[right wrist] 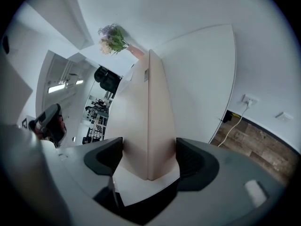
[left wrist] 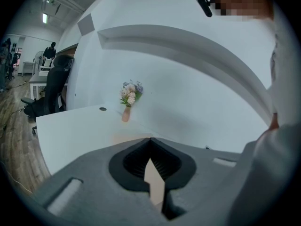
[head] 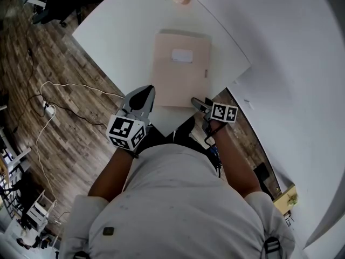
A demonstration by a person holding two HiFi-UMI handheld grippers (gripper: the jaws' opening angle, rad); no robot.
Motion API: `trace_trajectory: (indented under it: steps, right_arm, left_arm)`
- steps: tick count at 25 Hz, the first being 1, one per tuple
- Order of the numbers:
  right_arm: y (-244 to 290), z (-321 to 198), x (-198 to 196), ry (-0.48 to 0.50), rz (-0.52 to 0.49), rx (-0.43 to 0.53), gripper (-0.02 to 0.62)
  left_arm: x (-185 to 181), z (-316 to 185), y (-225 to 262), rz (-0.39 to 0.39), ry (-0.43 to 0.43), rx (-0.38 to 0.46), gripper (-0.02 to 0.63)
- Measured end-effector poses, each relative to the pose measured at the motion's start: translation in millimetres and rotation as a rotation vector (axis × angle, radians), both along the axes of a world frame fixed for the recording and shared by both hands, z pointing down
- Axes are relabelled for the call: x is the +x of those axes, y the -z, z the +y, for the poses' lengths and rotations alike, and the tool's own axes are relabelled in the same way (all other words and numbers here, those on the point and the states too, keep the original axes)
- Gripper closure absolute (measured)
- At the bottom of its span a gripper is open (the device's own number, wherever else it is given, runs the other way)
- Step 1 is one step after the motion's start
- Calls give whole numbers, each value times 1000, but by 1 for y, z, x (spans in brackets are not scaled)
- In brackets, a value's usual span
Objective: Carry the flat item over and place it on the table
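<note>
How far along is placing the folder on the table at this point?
Done: the beige folder lies flat on the white table. In hand: the left gripper is shut on its near corner; the right gripper stands open, the folder's edge between its jaws but not pinched. Left: release the left gripper and draw both away.

White T-shirt; black-and-white marker cubes

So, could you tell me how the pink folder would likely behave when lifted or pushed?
The folder looks slim with straight edges, so probably light and stiff, though it may flex from one corner. Lying flat on the smooth table, it should slide readily, not roll or tip.
</note>
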State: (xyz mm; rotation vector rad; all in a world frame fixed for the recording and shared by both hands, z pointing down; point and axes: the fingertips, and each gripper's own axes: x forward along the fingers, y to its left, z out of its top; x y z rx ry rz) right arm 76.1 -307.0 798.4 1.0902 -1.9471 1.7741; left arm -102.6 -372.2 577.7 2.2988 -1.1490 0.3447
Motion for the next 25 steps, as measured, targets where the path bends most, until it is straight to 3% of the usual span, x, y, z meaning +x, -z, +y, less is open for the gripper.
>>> trace_trajectory:
  steps: [7,9,15,25]
  right_arm:
    - [7,-9,3,81,104,74,261]
    - [15,-12,7,100,148,116,302]
    - [50,-16,8,178,231,255,324]
    - [153,-17,16,189,338,605,419]
  left_arm:
    - [6,3,3,1,3,7,606]
    - [8,7,7,1,3,16,606]
    - [17,22,14,-2,6,35,606]
    - [39,54,44,-7,11,107,606]
